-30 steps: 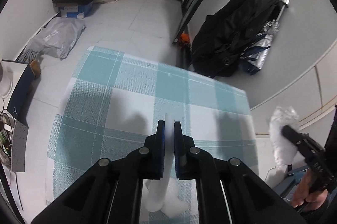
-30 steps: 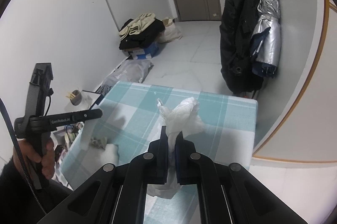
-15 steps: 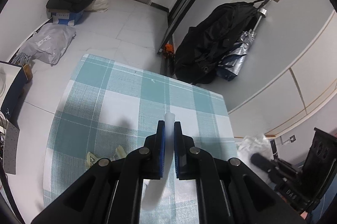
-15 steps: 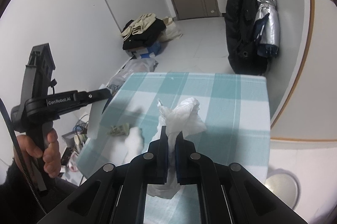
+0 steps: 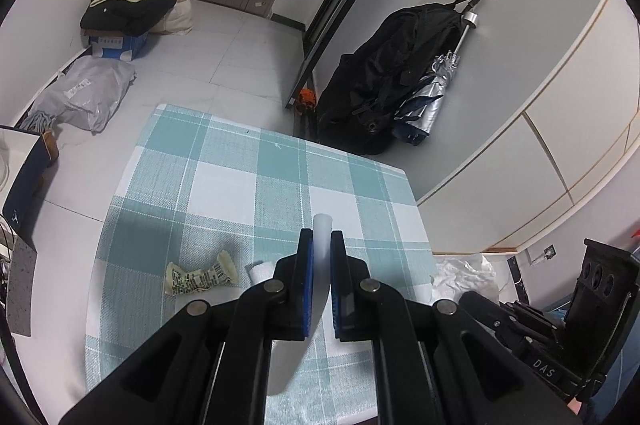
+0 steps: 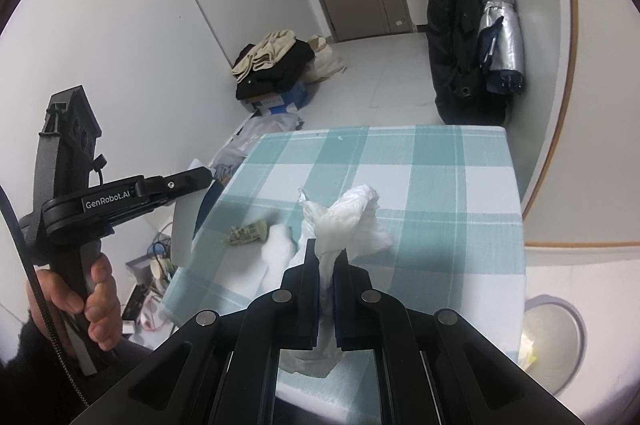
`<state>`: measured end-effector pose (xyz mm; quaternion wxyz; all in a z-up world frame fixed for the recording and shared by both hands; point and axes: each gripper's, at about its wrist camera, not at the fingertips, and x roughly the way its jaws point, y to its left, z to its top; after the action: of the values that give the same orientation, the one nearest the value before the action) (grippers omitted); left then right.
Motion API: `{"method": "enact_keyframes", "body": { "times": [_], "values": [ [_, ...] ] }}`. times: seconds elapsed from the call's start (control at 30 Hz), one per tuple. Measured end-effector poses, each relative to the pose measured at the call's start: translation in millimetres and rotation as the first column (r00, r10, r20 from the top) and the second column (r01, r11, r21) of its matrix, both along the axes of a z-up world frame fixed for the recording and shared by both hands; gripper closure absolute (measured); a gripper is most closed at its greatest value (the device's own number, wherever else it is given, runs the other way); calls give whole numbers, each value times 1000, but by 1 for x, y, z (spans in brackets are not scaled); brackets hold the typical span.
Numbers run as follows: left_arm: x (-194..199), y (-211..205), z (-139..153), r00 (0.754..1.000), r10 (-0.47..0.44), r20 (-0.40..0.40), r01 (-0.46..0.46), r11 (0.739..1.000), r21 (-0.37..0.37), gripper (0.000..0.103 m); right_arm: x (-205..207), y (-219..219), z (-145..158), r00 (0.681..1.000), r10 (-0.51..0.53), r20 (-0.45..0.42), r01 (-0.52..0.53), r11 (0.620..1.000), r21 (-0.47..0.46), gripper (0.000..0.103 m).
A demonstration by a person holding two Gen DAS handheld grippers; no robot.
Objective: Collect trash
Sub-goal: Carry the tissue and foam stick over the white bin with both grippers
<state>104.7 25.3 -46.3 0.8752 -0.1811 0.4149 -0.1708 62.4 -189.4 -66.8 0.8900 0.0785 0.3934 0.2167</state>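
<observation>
My left gripper (image 5: pixel 322 245) is shut on a white foam sheet (image 5: pixel 322 225) and holds it above the checked tablecloth (image 5: pixel 224 185). From the right wrist view the same sheet (image 6: pixel 185 225) hangs off the table's left edge. My right gripper (image 6: pixel 327 253) is shut on a crumpled white tissue (image 6: pixel 352 217), which also shows at the table's right edge in the left wrist view (image 5: pixel 464 275). A crumpled yellowish wrapper (image 5: pixel 198 275) (image 6: pixel 248 231) and a white foam scrap (image 5: pixel 258 271) (image 6: pixel 276 249) lie on the cloth.
A round bin (image 6: pixel 552 337) stands on the floor right of the table. A black jacket (image 5: pixel 384 81) and silver umbrella (image 5: pixel 432 97) hang on the wall. Clothes on a blue box (image 5: pixel 120 37), a grey bag (image 5: pixel 80 93) and clutter lie on the floor left.
Both grippers have drawn back and up from the table with their loads. The wrapper and foam scrap have come into the left wrist view. The bin has come into the right wrist view.
</observation>
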Motion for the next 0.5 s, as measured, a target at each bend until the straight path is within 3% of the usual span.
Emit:
{"method": "enact_keyframes", "body": {
  "times": [0.3, 0.5],
  "values": [
    [-11, -13, 19, 998, -8, 56, 8, 1000, 3, 100, -29, -25, 26, 998, -32, 52, 30, 999, 42, 98],
    [-20, -38, 42, 993, -37, 116, 31, 998, 48, 100, -51, -49, 50, 993, -53, 109, 46, 997, 67, 98]
  ]
}}
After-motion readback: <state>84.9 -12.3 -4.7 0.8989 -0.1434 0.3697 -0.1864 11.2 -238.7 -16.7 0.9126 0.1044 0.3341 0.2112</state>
